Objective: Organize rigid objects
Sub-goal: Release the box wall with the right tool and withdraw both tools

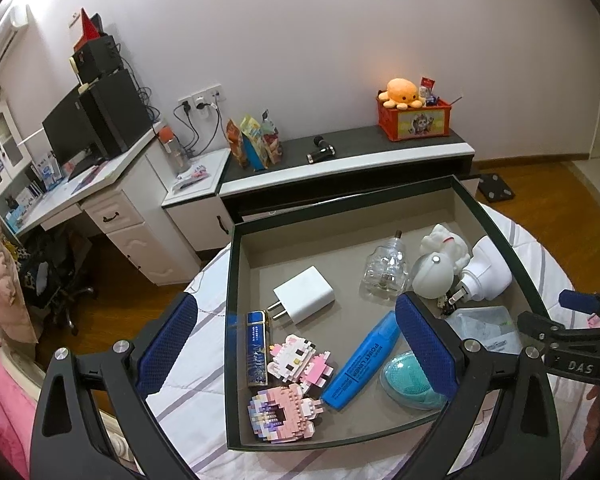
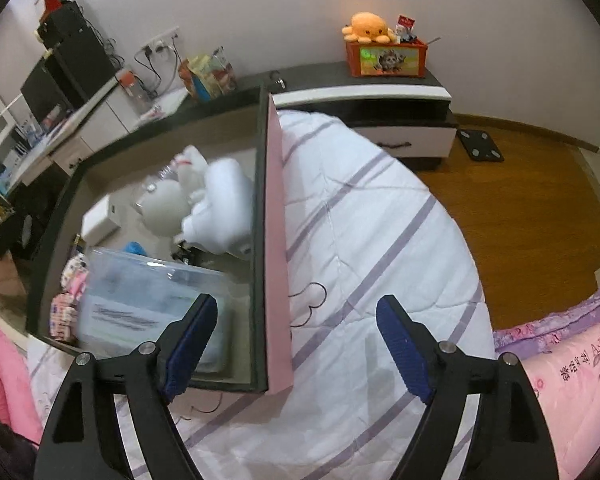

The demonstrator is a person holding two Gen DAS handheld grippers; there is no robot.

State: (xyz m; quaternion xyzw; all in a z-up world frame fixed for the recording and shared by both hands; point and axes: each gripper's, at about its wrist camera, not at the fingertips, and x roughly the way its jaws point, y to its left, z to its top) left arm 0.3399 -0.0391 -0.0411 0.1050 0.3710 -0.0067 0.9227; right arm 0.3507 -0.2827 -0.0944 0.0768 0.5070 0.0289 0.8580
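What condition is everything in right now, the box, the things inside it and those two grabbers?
Box: lidless, resting on the bed.
Blue marker: capped, lying flat in the box.
White charger: unplugged, lying flat.
Glass bottle: on its side.
Clear plastic case: closed, inside the box, blurred.
Left gripper: fingers open, holding nothing.
Right gripper: fingers open, holding nothing.

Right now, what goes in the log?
left gripper: open, empty | right gripper: open, empty | clear plastic case: inside dark-rimmed box
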